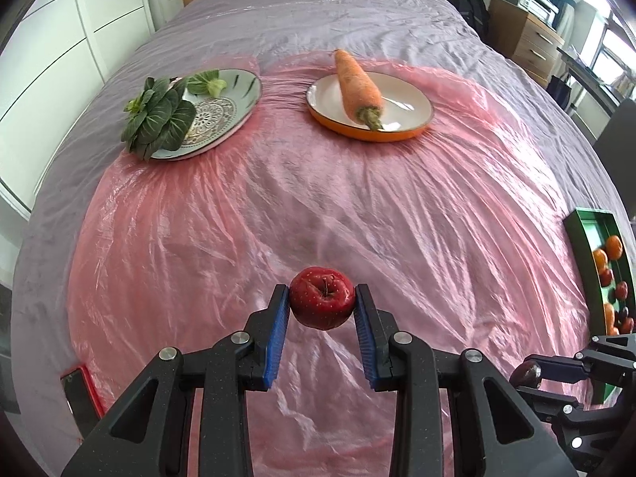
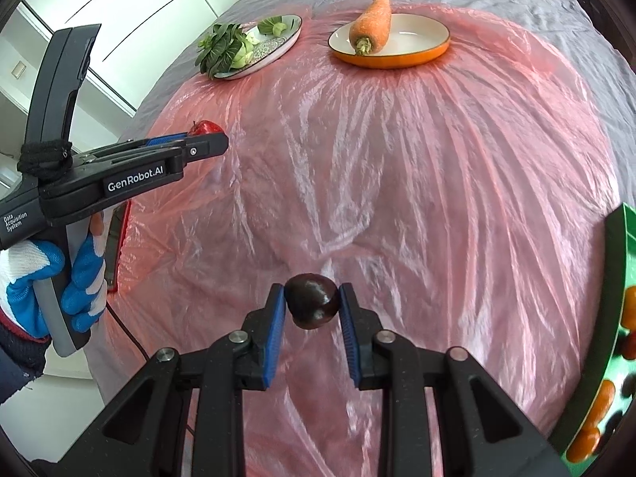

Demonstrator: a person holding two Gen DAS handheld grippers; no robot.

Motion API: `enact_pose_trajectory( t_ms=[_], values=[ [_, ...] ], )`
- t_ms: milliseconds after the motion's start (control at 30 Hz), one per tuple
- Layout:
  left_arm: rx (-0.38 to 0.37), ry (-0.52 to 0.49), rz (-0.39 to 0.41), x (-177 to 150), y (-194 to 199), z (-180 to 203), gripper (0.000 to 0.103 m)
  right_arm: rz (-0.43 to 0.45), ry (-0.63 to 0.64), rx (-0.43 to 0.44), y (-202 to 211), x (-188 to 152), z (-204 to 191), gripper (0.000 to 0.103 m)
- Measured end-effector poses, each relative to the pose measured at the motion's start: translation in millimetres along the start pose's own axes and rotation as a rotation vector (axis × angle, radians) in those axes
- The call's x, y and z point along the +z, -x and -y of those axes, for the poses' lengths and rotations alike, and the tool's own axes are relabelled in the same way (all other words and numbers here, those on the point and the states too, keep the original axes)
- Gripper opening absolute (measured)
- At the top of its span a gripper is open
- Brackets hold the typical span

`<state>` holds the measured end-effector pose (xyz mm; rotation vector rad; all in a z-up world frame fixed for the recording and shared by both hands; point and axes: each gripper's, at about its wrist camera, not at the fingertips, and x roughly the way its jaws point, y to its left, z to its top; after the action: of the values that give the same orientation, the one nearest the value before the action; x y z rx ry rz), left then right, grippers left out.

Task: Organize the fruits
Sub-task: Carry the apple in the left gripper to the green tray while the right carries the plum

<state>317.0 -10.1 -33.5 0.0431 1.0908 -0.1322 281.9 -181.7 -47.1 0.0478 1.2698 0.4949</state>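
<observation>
You're hovering over the bed (image 1: 318,12) with both loads up. The green tray (image 2: 628,238) is sitting off to your right, nearer your right gripper (image 2: 312,304), which is pinching a dark plum (image 2: 312,302); your left gripper (image 1: 322,298) is squeezing the red apple (image 1: 322,298).
</observation>
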Motion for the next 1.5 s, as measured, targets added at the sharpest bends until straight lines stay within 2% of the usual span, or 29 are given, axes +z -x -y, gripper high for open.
enact_pose_trajectory(
  t_ms=[300,700,933,1067,1167,1300,1500],
  values=[
    [-0.071,-0.102,-0.046,-27,12,55,0.028,-0.049,-0.039,-0.004,24,-46,20,0.03],
    [-0.26,-0.377,-0.165,-97,34,181,0.028,-0.132,-0.175,-0.051,66,-137,66,0.03],
    [-0.371,-0.517,-0.181,-115,53,253,0.028,-0.134,-0.288,-0.125,108,-188,104,0.03],
    [-0.415,-0.548,-0.167,-112,60,288,0.028,-0.119,-0.351,-0.178,134,-215,131,0.03],
    [-0.436,-0.564,-0.149,-105,62,311,0.028,-0.087,-0.386,-0.214,149,-221,149,0.03],
    [-0.448,-0.573,-0.114,-86,59,340,0.028,-0.021,-0.407,-0.254,164,-218,177,0.03],
    [-0.448,-0.569,-0.079,-54,37,384,0.028,0.039,-0.402,-0.275,162,-205,211,0.03]
  ],
)
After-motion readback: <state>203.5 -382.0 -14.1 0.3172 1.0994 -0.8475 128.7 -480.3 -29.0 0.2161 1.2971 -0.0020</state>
